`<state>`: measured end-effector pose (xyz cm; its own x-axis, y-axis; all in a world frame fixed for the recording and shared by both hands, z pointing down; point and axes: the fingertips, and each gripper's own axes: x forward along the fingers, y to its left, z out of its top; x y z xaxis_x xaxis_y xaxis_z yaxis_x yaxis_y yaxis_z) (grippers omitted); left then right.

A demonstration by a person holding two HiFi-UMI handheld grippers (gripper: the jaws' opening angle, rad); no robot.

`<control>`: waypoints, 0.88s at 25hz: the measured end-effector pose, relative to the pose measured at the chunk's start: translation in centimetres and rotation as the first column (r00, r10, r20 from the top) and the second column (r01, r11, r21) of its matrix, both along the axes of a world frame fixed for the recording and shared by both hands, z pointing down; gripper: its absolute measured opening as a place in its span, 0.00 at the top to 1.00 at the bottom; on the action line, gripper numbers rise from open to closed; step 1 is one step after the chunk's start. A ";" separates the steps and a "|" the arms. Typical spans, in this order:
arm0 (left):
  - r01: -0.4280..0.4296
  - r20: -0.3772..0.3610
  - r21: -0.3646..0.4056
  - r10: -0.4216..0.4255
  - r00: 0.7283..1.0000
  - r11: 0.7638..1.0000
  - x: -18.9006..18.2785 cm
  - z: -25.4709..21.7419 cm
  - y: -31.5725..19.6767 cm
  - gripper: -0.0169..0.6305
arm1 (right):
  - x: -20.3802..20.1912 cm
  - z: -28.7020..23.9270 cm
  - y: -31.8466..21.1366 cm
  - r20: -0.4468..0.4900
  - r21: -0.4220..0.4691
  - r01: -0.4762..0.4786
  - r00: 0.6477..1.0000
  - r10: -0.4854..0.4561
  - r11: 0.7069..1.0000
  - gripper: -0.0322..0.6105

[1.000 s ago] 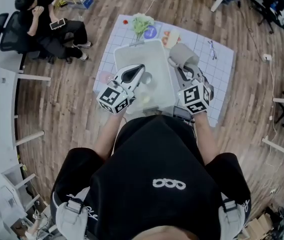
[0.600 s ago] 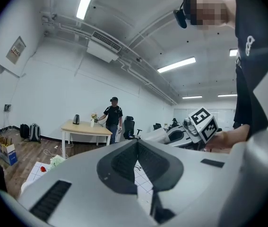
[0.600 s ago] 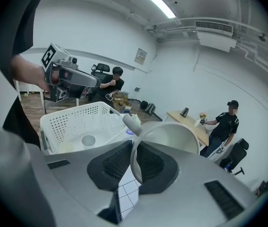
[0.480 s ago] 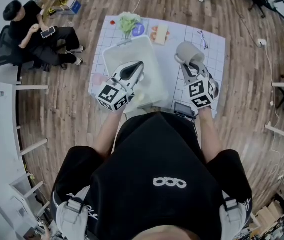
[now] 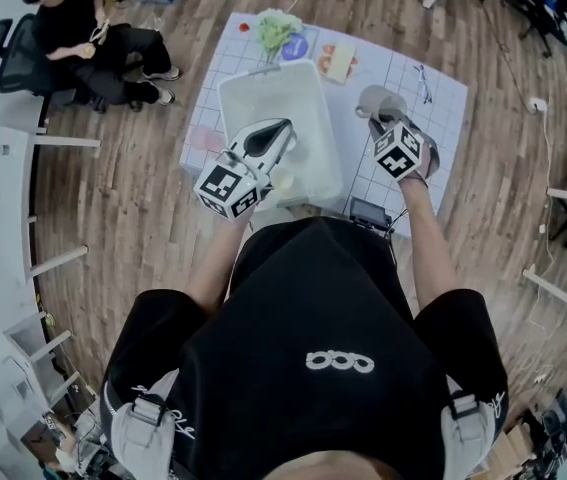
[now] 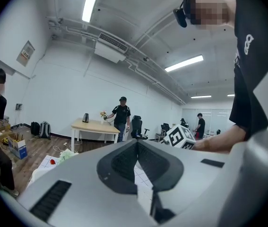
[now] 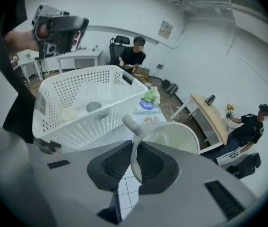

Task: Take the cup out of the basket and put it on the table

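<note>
Right gripper [image 7: 134, 161] jaws are clamped on the cup [image 7: 172, 137] at its handle. The cup is outside the basket [image 7: 84, 91], to its right, over the gridded mat [image 5: 435, 118] on the table; contact with the mat cannot be confirmed. Left gripper [image 6: 136, 161] jaws are closed on nothing, above the basket.

Head cam looks steeply down. Left gripper [image 6: 137, 144] cam points level across the room. Right gripper [image 7: 134, 148] cam tilts down, cup [image 7: 171, 136] up close, and shares the basket [image 7: 91, 98] on its left with head cam.
</note>
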<state>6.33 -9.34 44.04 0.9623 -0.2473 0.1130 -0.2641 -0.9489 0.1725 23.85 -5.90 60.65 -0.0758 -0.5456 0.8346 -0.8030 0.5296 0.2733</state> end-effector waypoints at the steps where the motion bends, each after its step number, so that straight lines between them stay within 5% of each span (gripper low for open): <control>1: 0.012 0.002 -0.003 -0.012 1.000 1.000 -0.2 0.1 0.0 0.96 | 0.4 1.3 -0.2 -0.012 -0.041 0.014 1.000 -0.014 0.999 0.88; 10: 0.116 0.030 -0.032 -0.115 0.993 0.993 -2.1 1.8 -0.6 0.96 | 4.0 10.6 -2.2 -0.090 -0.298 0.087 0.989 -0.119 0.951 0.88; 22: 0.200 0.058 -0.071 -0.196 0.979 0.977 -3.2 3.8 -1.2 0.96 | 3.7 17.7 -1.8 -0.082 -0.499 0.190 0.961 -0.265 0.845 0.88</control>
